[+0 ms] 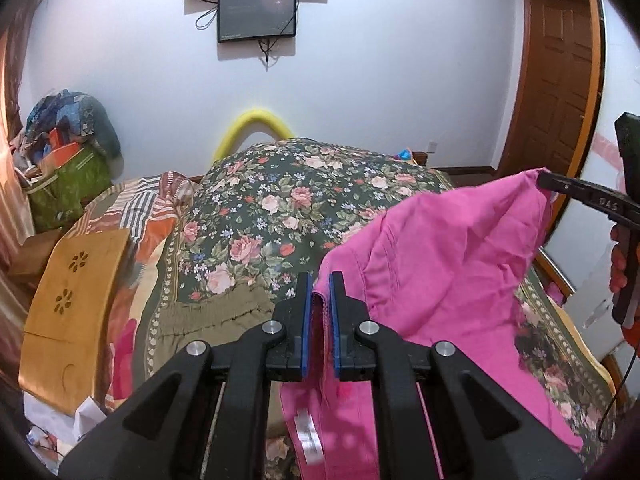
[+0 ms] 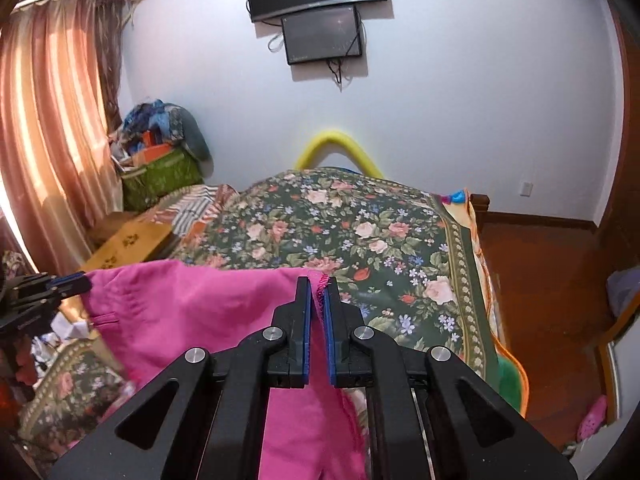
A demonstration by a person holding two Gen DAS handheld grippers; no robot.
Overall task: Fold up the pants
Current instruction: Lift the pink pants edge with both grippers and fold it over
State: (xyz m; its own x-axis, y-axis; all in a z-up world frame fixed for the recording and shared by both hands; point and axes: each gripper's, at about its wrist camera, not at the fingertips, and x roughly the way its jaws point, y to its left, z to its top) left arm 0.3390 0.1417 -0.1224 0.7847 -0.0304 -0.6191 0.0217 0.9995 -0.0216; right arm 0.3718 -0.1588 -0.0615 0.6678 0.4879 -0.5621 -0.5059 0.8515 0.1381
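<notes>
The pink pants point(image 1: 436, 264) hang stretched between my two grippers above the floral bedspread point(image 1: 288, 208). My left gripper point(image 1: 320, 280) is shut on one corner of the pants' edge. My right gripper point(image 2: 319, 284) is shut on the other corner; it also shows at the right of the left wrist view point(image 1: 546, 180). In the right wrist view the pants point(image 2: 192, 304) run leftward to the left gripper point(image 2: 82, 282). A white label point(image 1: 308, 436) hangs on the lower part of the pants.
The bed point(image 2: 360, 232) fills the middle. A wooden board point(image 1: 72, 312) lies at its left edge, with a pile of bags and clothes point(image 1: 68, 152) behind. Screens point(image 1: 256, 12) hang on the wall. A wooden door point(image 1: 560, 80) and wooden floor point(image 2: 540, 300) are to the right.
</notes>
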